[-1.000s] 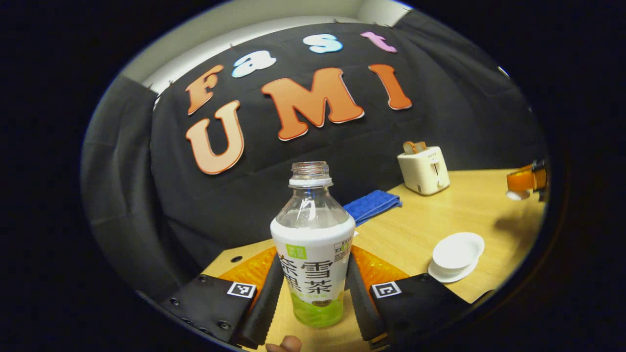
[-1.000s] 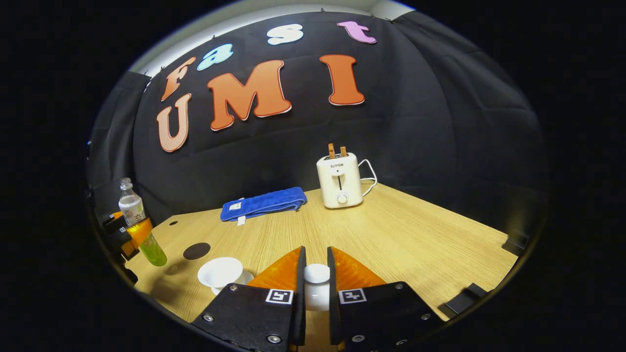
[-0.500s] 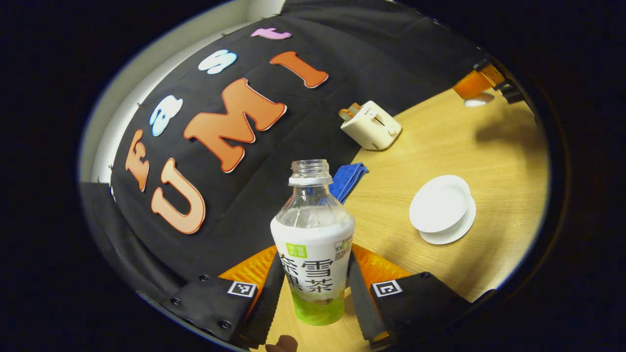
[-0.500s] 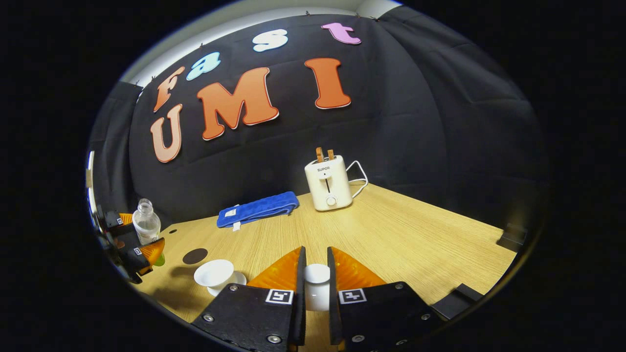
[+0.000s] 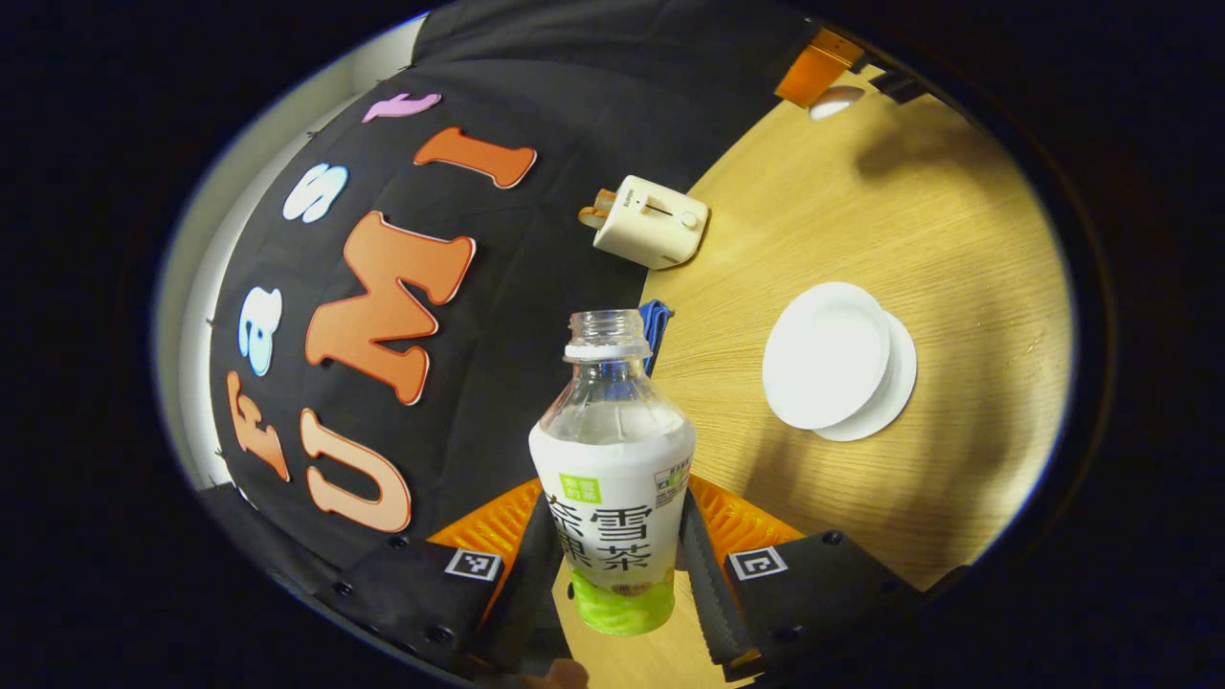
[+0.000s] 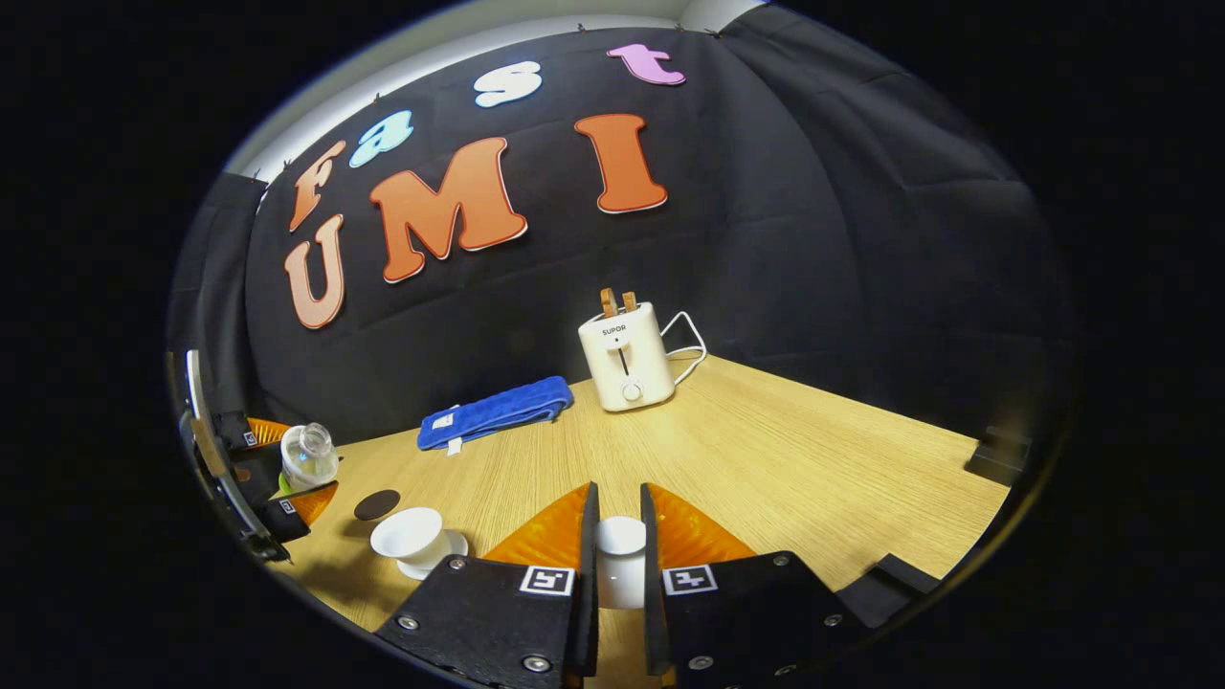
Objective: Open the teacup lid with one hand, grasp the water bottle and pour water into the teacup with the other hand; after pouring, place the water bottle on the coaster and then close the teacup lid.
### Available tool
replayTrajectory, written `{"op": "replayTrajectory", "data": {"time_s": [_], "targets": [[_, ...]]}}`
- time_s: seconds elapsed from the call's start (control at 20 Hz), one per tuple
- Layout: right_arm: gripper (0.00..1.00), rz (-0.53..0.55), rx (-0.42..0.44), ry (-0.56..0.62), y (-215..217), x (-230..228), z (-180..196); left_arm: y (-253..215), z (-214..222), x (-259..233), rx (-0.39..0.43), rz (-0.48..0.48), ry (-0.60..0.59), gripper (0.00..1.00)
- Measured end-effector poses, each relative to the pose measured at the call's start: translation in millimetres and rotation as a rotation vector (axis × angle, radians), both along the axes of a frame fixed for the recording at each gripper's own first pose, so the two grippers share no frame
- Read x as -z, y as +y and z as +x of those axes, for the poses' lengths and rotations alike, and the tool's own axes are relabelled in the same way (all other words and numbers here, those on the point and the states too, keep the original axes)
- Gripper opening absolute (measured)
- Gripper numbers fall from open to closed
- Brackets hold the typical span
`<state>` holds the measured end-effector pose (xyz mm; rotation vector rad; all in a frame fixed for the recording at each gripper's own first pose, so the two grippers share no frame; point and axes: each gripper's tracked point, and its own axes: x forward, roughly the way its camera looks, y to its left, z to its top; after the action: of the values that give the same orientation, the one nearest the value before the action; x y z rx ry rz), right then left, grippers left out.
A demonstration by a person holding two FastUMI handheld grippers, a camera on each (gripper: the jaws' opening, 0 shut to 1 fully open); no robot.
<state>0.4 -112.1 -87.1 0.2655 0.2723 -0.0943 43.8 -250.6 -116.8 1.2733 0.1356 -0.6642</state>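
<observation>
A light wooden table (image 6: 785,459) stretches ahead of the right gripper's camera, meeting a black cloth wall (image 6: 842,239) beyond.

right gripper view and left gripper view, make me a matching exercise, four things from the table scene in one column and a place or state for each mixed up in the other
Things:
1. water bottle
2. teacup lid
3. teacup
4. toaster

Places or states:
A. uncovered, standing on its saucer
B. at the back of the table by the black cloth, bread sticking out of the top
C. capless, tilted, clamped in the left gripper
D. pinched between the fingers of the right gripper

Pairs: 1-C, 2-D, 3-A, 4-B
</observation>
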Motion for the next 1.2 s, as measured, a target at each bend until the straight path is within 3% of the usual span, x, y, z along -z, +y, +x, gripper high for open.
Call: {"op": "replayTrajectory", "data": {"time_s": [0.4, 0.45, 0.5, 0.7, 1.05, 1.2], "targets": [[0.19, 0.017, 0.009, 0.015, -6.6, 7.5, -2.1, -1.7, 1.7, 11.8, 0.084, 0.188, -0.022, 0.72], [0.19, 0.019, 0.010, 0.016, -6.2, 8.1, -0.7, -4.4, 1.8, 9.8, 0.105, 0.207, -0.026, 0.64], [0.19, 0.021, 0.011, 0.020, -6.6, 9.6, -1.1, -4.9, 0.5, 10.1, 0.117, 0.236, -0.025, 0.71], [0.19, 0.027, 0.004, 0.028, -4.8, 11.9, -1.7, -0.5, 1.7, 16.5, 0.164, 0.342, -0.019, 0.64], [0.19, 0.026, -0.007, 0.035, -0.5, 13.3, -2.1, -0.1, -0.9, 12.7, 0.256, 0.515, -0.040, 0.71], [0.19, 0.026, -0.010, 0.035, 0.2, 13.0, -2.3, -2.5, 2.7, 13.8, 0.285, 0.578, -0.052, 0.67]]}}
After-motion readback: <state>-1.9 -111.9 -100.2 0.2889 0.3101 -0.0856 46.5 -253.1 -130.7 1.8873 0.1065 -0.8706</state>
